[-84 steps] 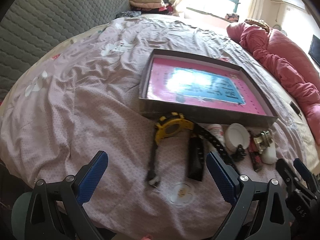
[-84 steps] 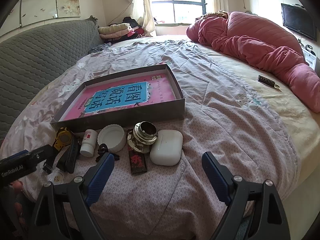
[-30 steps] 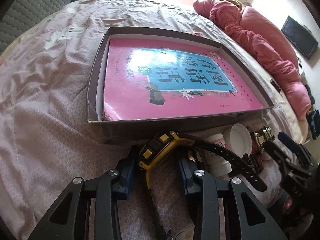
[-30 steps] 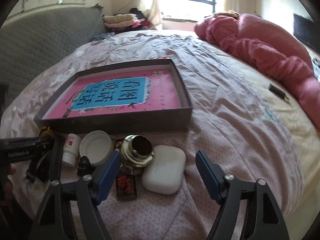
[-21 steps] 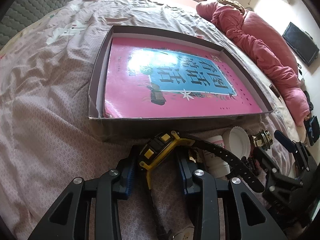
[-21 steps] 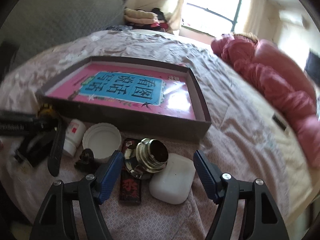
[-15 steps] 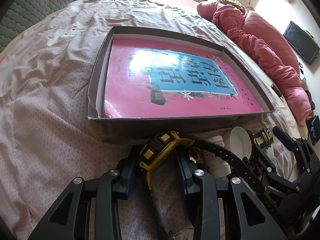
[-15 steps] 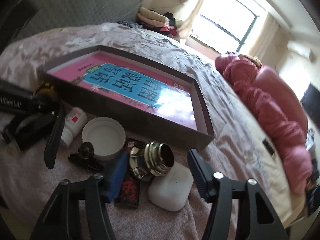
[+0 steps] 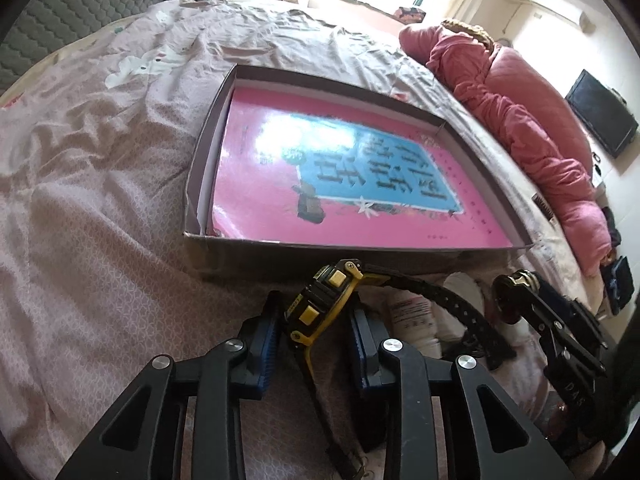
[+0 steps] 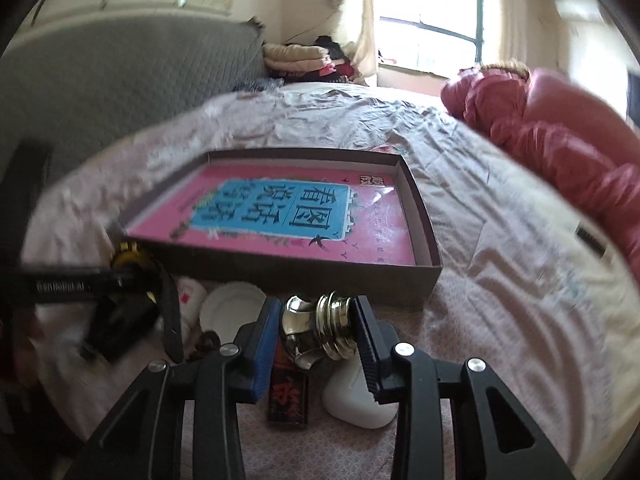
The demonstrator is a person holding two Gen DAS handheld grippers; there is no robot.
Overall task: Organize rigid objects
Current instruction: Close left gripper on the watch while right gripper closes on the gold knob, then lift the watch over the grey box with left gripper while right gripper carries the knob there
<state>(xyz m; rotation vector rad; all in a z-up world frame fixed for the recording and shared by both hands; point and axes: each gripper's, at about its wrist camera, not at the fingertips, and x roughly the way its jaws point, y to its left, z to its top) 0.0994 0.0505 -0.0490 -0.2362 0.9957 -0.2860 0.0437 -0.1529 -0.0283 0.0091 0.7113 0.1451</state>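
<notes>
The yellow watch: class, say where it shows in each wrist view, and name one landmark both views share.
Left wrist view: the yellow watch sits low in the centre, between the left gripper fingers, just before the box.
Right wrist view: the watch is at the left edge, partly hidden behind the left gripper.
Shared landmark: the pink book in the box.

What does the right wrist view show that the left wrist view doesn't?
Right wrist only: the right gripper, jaws just closed in, pads against a shiny metal knob; a white earbud case; a dark red-printed tag.
Left wrist only: the left gripper clamped on a yellow-and-black watch, seen close up; a wall TV.
Both: the grey box holding a pink book, a white pill bottle, the pink quilt, the bedsheet.
</notes>
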